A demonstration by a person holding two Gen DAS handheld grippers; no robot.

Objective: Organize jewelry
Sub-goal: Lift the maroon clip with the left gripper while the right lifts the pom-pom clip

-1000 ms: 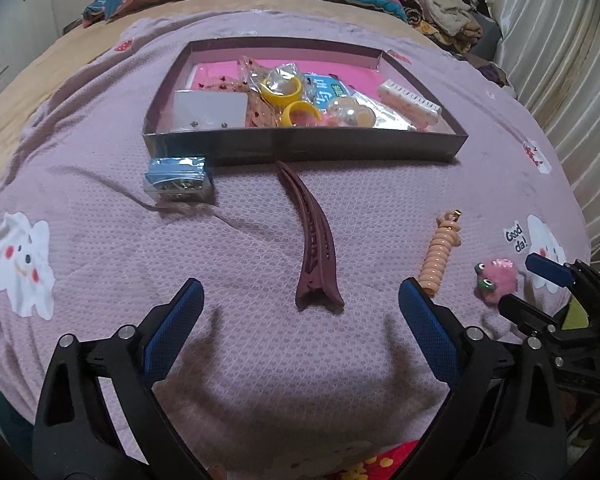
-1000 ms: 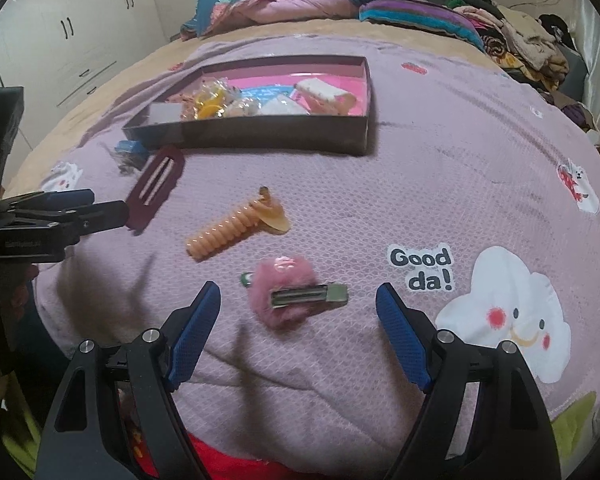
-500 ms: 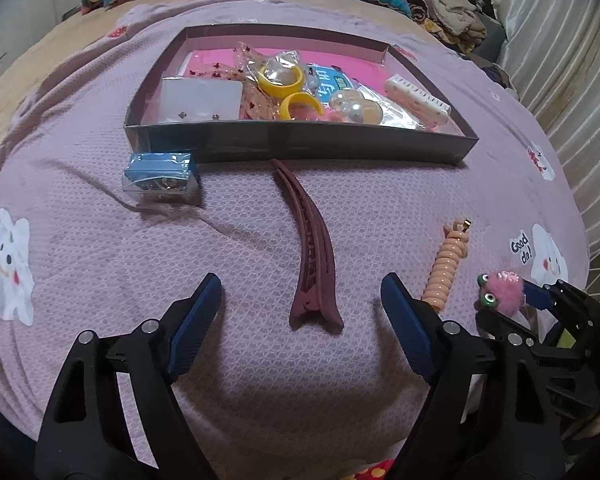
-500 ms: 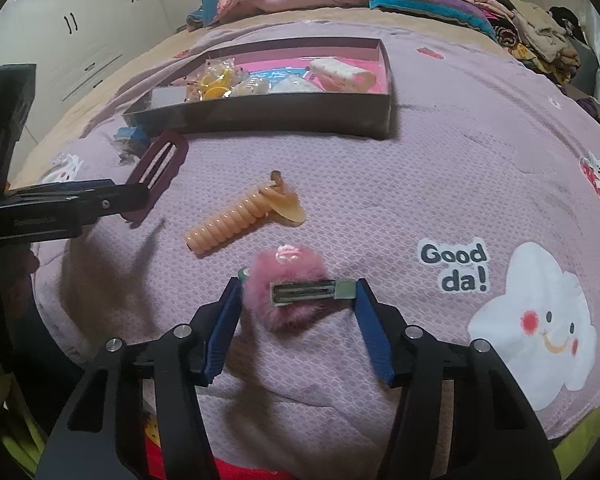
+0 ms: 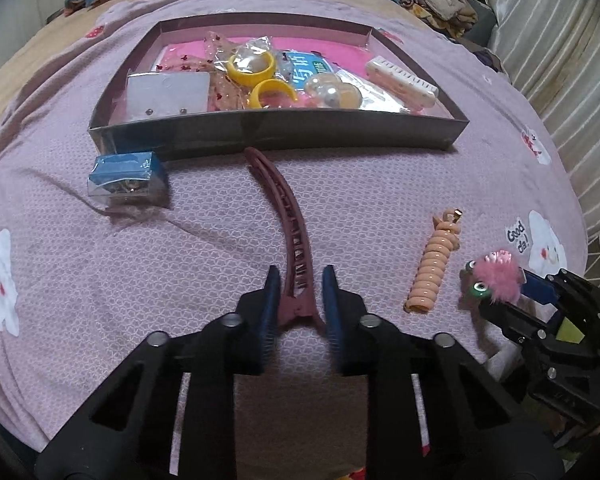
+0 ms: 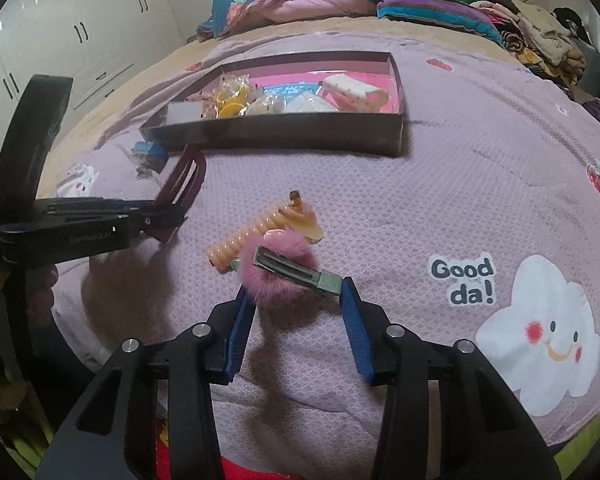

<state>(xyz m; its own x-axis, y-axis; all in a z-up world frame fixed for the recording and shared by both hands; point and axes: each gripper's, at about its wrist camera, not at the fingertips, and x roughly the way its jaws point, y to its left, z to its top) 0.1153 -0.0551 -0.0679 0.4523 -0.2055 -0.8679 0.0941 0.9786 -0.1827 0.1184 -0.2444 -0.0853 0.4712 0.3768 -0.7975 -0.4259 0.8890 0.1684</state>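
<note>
Both jaws are pinched in: left gripper [image 5: 299, 296] squeezes the maroon clip [image 5: 290, 232], a long curved toothed thing mid-bedspread [image 5: 204, 248]. Right gripper [image 6: 296, 316] grips the fluffy pink pom-pom clip [image 6: 280, 270] near the bedspread's front edge.

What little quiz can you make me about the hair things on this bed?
1. True or false: the peach spiral hair tie lies inside the box.
2. The left gripper is shut on: A) the maroon hair clip B) a yellow ring C) a blue packet.
3. What colour is the fluffy clip held in the right gripper?
Key: 1 false; 2 A; 3 pink.
</note>
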